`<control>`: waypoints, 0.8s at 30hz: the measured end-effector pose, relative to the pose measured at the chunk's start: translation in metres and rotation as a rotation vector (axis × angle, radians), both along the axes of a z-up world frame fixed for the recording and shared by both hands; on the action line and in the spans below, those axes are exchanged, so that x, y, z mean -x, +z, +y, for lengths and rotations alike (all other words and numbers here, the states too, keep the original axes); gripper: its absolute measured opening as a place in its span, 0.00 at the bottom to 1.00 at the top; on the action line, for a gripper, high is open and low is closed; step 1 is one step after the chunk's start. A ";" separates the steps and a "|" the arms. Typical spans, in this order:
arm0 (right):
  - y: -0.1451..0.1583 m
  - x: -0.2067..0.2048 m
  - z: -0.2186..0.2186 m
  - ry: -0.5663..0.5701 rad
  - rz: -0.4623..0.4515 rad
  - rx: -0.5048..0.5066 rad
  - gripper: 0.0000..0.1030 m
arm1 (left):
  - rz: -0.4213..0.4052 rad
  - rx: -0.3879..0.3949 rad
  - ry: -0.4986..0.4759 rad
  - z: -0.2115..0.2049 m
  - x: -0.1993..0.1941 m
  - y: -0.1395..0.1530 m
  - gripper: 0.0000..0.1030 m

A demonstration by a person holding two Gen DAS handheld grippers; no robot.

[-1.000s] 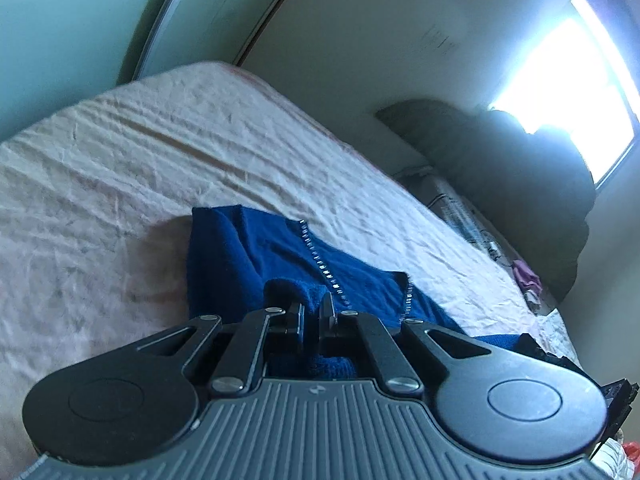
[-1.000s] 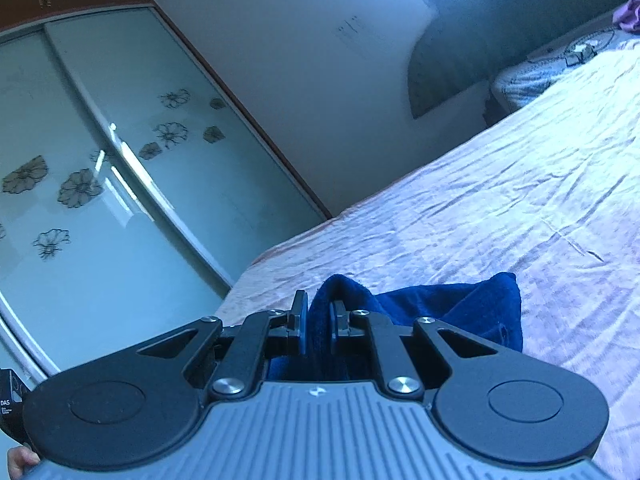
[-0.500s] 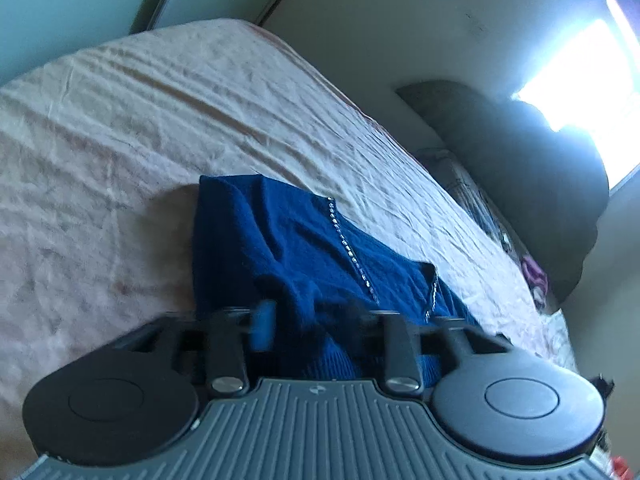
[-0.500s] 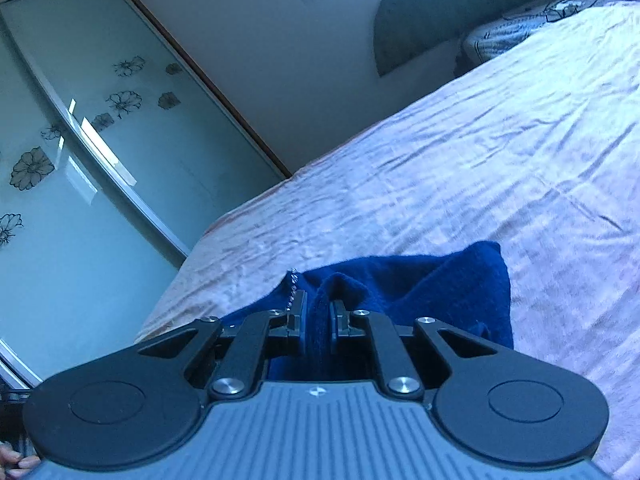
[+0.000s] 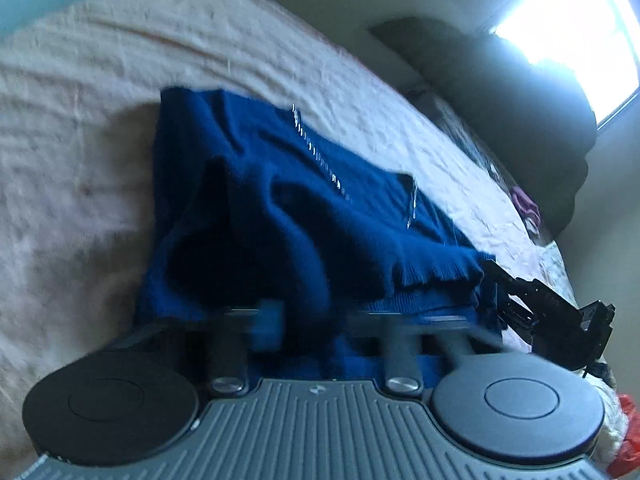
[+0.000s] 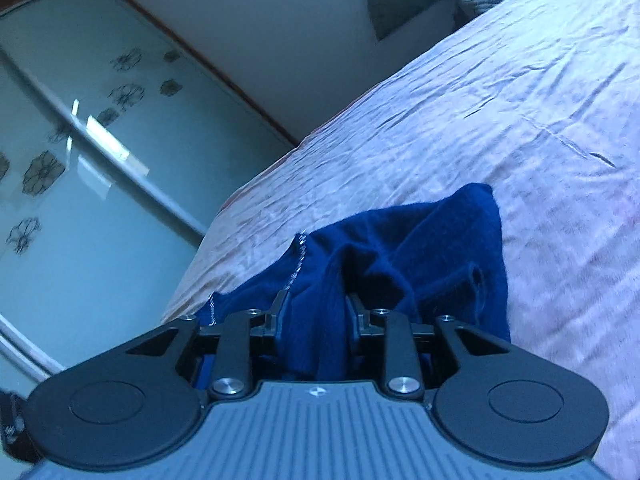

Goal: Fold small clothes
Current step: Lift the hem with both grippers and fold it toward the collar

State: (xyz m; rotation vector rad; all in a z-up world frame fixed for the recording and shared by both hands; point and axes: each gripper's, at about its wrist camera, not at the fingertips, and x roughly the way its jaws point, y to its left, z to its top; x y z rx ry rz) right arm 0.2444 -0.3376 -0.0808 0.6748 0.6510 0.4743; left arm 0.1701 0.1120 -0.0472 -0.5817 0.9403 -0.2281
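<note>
We work over a bed (image 5: 80,80) with a creased pale pink sheet. Frosted sliding doors (image 6: 80,160) printed with flowers stand beyond its left side. On the far right, a dark heap (image 5: 520,100) sits under a glaring window (image 5: 568,20).

The dark blue knitted garment (image 5: 280,200) lies rumpled on the sheet at the near edge of the bed, right in front of both cameras. A line of small shiny studs (image 5: 316,152) runs across its upper layer, and a ribbed hem hangs loose towards the right.

The left gripper (image 5: 316,320) tilts down onto the near edge of the garment. Its jaws have just been closing, and blue cloth sits between them. The fingers are smeared with blur, so we cannot tell whether the pads are already pinching the cloth.

The right gripper (image 6: 316,312) sits low at the other end of the garment. Its jaws have just been opening and now stand a little apart. An upright fold of the blue knit fills the gap between them and is no longer squeezed thin. The rest of the cloth bunches up ahead of the fingers.
</note>
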 end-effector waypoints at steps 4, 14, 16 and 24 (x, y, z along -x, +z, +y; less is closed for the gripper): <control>0.007 0.008 0.009 0.067 -0.009 0.075 0.13 | -0.024 0.005 0.016 0.001 0.001 0.003 0.07; 0.039 0.005 0.005 0.049 -0.121 -0.001 0.09 | -0.196 -0.042 0.098 0.006 -0.013 0.049 0.07; 0.044 0.000 0.007 0.035 -0.142 0.013 0.09 | -0.216 -0.052 0.115 0.007 -0.022 0.056 0.07; 0.042 -0.032 0.004 -0.063 -0.142 0.019 0.09 | -0.211 -0.082 0.186 0.015 -0.070 0.049 0.07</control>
